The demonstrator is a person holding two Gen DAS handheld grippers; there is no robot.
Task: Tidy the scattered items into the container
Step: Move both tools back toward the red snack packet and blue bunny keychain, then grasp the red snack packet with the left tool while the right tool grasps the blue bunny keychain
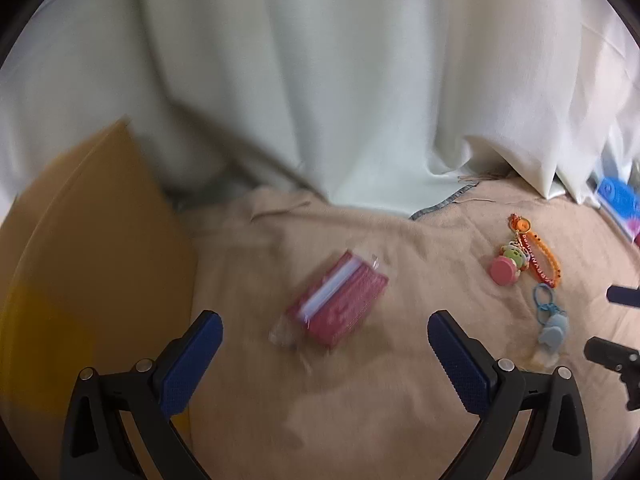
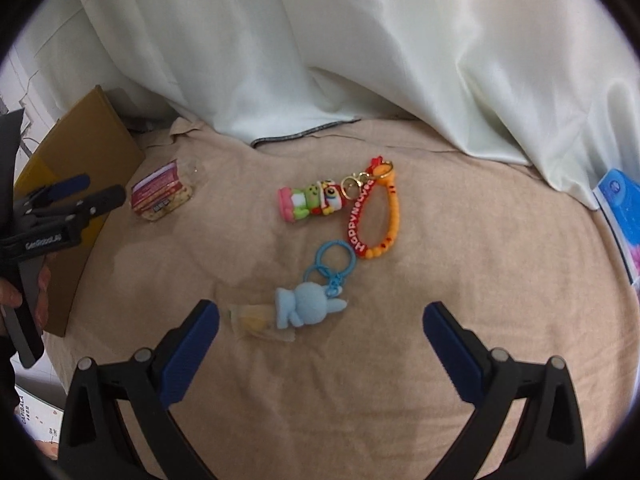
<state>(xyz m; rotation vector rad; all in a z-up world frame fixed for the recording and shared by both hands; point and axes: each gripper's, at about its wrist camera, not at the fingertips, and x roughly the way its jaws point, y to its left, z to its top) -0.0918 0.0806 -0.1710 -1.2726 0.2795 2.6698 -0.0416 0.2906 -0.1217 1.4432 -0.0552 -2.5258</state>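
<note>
Left wrist view: your left gripper point(image 1: 324, 328) hangs over the beige cloth point(image 1: 360, 400), jaws spread wide and empty, the red snack packet point(image 1: 340, 304) lying between the fingertips just ahead. The cardboard box point(image 1: 88, 264) sits at its left. Your right gripper point(image 2: 320, 316) is likewise wide apart with nothing held, poised just behind the blue bunny keychain point(image 2: 308, 304); the frog keychain point(image 2: 316, 200) lies beyond.

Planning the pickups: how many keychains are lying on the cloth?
2. The blue bunny keychain lies nearest the right gripper; the frog keychain with the orange strap lies just beyond it. None visible elsewhere, though the box interior is unseen.
</note>
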